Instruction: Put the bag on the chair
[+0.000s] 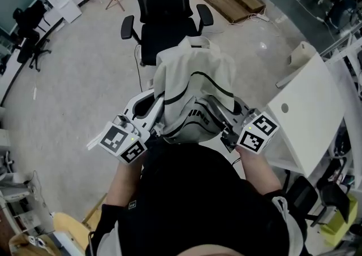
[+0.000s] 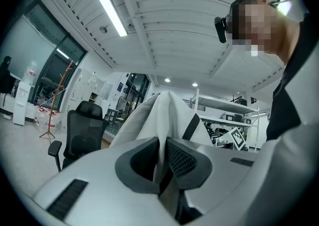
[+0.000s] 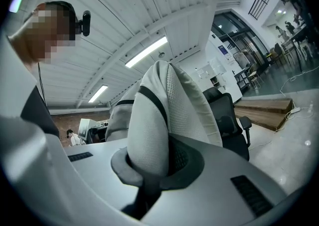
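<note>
Where the head view looks down on a pale floor (image 1: 73, 91), the white bag (image 1: 195, 88) is held up between the left claw (image 1: 151, 129) and right claw (image 1: 227, 130), just short of the black office chair (image 1: 164, 29), with a white counter (image 1: 311, 108) at the right. In the left gripper view, that claw is clenched on a thin fold of the bag under a ribbed white ceiling (image 2: 174, 30) with a strip light (image 2: 109, 8). In the right gripper view, that claw pinches a padded mesh part of the bag, with the chair and wooden boards (image 3: 264, 108) behind.
</note>
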